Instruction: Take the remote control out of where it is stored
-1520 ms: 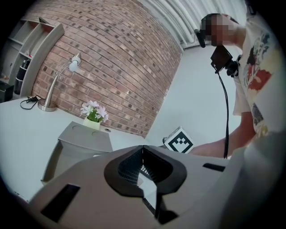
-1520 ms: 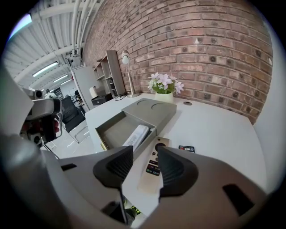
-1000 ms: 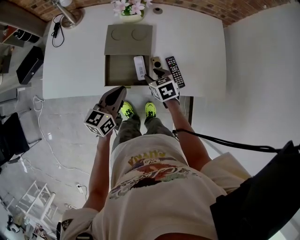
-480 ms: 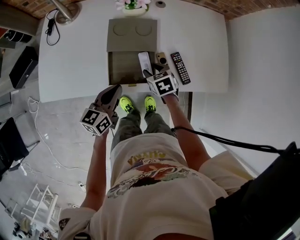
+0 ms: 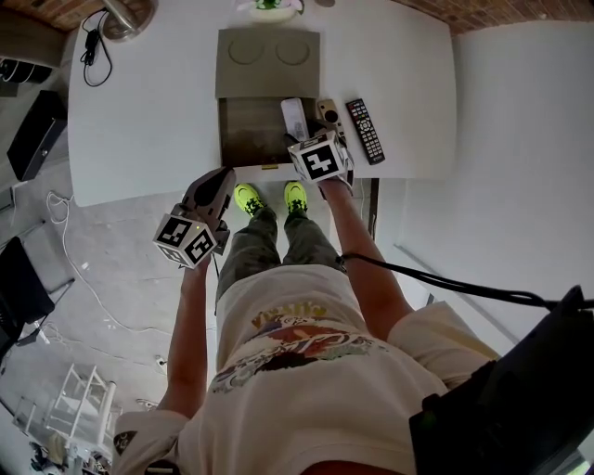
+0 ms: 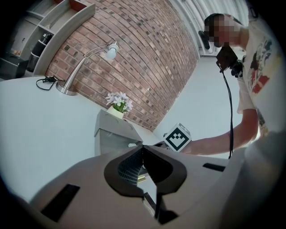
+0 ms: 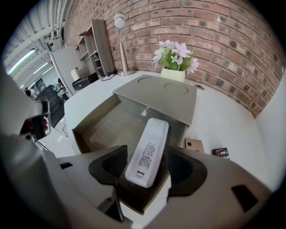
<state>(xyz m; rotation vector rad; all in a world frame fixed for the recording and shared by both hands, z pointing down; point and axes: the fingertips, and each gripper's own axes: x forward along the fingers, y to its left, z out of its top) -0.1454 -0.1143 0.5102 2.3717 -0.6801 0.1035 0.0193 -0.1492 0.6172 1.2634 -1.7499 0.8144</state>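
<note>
From overhead, a grey box [image 5: 269,60] sits on the white surface [image 5: 148,111] with its drawer [image 5: 249,130] pulled open. A lamp base [image 5: 125,14] is at its 10 o'clock and flowers [image 5: 269,6] at 12. A small tan box [image 5: 327,111] and a black remote [image 5: 365,130] lie at 3 o'clock. The white remote control [image 5: 293,118] lies along the drawer's right side, with the right gripper [image 5: 299,141] at its 6 o'clock end. The left gripper [image 5: 225,176] hangs off the surface at 7 o'clock. In the left gripper view its fingers [image 6: 129,167] are together and empty. In the right gripper view the fingers [image 7: 115,163] stand apart, having just been opening, with the remote control between them and unpressed.
</note>
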